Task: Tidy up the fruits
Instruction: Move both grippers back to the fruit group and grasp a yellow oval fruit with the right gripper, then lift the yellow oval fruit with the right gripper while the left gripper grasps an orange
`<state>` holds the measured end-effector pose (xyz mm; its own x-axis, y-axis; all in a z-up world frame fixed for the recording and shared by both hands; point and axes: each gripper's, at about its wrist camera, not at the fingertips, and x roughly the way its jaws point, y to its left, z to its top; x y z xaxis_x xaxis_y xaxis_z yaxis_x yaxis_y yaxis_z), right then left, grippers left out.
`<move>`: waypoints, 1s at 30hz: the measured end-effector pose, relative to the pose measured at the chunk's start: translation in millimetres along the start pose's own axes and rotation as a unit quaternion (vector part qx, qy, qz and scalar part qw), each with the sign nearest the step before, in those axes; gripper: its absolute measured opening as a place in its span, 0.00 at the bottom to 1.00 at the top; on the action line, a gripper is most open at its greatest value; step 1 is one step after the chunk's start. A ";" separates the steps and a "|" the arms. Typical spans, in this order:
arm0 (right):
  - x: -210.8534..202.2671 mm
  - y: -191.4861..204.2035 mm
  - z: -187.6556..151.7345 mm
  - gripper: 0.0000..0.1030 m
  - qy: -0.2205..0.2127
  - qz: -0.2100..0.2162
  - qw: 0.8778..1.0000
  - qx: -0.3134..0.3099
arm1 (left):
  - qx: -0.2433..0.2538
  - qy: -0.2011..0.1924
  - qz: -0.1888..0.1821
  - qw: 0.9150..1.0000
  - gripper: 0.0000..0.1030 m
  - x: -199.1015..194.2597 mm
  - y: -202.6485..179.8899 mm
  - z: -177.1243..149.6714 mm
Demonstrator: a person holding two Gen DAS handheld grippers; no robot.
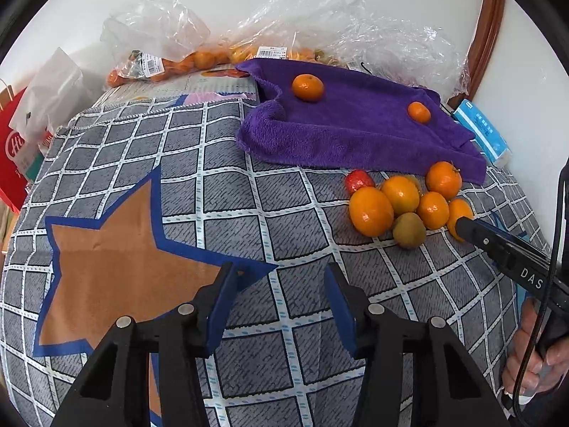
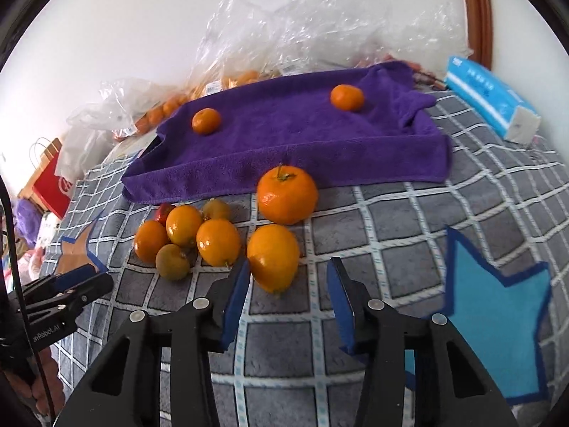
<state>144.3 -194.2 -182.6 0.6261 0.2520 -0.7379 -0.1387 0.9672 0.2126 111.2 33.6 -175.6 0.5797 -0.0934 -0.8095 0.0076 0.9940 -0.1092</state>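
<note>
Two mandarins [image 2: 206, 120] [image 2: 346, 97] on purple towel [image 2: 284, 142], upper centre; seven glossy orange citrus [image 2: 273, 257], one kiwi [image 2: 172, 261], one strawberry [image 2: 164, 212] clustered centre-left. Left gripper [image 1: 281, 281] and right gripper [image 2: 288, 277]: parted, empty.

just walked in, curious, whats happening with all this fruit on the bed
A person holds a two-finger gripper in each hand over a grey checked blanket. Two small orange mandarins already sit on the purple towel. The right gripper, jaws open and empty, is beside the nearest orange of the loose pile. The left gripper is empty too.
</note>
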 end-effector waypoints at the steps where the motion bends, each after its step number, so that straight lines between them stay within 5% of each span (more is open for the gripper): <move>1: 2.3 0.6 0.6 0.43 0.002 0.002 1.000 -0.003 | 0.000 -0.001 0.000 1.000 0.47 0.9 -0.5 0.4; 6: 9.9 7.7 3.0 0.37 0.005 0.000 1.000 -0.030 | 0.005 -0.004 -0.005 1.000 0.42 3.1 -6.2 5.0; 12: 5.0 1.2 1.6 0.33 0.005 0.002 0.999 -0.035 | 0.003 -0.012 -0.057 0.998 0.37 -0.4 -20.0 13.7; 26: -20.9 -44.4 -12.6 0.33 0.002 -0.028 1.000 -0.011 | 0.007 -0.013 -0.079 0.997 0.29 20.6 -47.8 34.2; 30: -20.5 -44.7 -12.5 0.33 0.003 -0.028 1.000 -0.009 | 0.032 -0.017 -0.058 0.998 0.29 11.9 -46.5 32.5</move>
<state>128.0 -242.2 -185.0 0.6294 0.1972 -0.7516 -0.1178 0.9803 0.1586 144.2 -11.8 -161.4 0.5983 -0.2080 -0.7738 0.1280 0.9781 -0.1640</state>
